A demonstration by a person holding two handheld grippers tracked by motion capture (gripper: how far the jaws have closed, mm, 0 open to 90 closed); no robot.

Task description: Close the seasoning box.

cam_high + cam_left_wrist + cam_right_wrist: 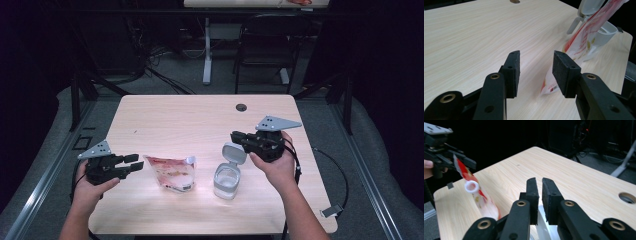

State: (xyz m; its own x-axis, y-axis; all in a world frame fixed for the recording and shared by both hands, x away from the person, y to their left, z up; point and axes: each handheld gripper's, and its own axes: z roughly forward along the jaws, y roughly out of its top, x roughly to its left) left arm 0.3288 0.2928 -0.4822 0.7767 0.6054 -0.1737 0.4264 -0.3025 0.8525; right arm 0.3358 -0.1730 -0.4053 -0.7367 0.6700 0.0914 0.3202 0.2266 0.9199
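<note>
Standing on the wooden table (190, 120) near its front edge, the red-and-white refill pouch (172, 172) sits between the two hand-held grippers, with the white container (227, 181) just beside it on the right side of the high view. The container's hinged lid (234, 153) is flipped up and back. Held to the pouch's left, the left gripper (134, 162) points its jaws toward the pouch's upper corner; they stand moderately apart with nothing between them, and the left gripper view shows the pouch (584, 42) lying just beyond the right-hand pad, not touched. The right gripper (236, 137) hovers just above and behind the open lid, its jaws drawn nearly together with only a thin gap and nothing visibly clamped. In the right gripper view the pouch's white spout (471, 187) is seen to the left, with the left gripper (471, 163) close behind it and the container's white rim low between the jaws.
</note>
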